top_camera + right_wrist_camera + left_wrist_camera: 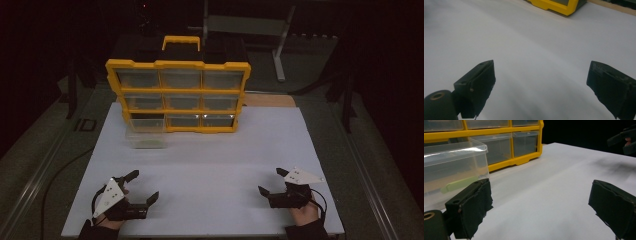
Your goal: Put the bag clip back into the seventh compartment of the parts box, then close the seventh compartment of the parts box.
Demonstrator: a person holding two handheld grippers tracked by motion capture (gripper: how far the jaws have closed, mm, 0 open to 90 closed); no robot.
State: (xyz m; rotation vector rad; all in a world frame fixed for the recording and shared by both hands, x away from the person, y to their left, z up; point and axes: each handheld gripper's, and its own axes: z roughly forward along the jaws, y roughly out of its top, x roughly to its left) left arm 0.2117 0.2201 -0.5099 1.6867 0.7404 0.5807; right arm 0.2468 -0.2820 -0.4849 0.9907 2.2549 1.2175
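Since the clear drawer (146, 134) is already pulled out of the yellow organizer (178, 95) and sits on the white board (210, 170) in front of its bottom-left slot, I judge the work to be at its start, with that drawer the thing to go for. It lies at about eleven o'clock from my left gripper (143, 188), near but apart. In the left gripper view the drawer (451, 167) holds one pale green strip (459, 184), which I cannot identify further. My left gripper's jaws stand wide with nothing between them. My right gripper (270, 181), at about four o'clock from the organizer and well apart from it, is also spread wide and empty; in its own view its jaws (541, 85) frame bare board.

The next move, I think, calls for carrying the left gripper forward toward eleven o'clock and lining it up on the drawer's near wall or its contents.

Counts: one organizer, nine drawer places in three rows of three, one drawer out, one black carry handle with yellow grip (181, 42), two grippers.
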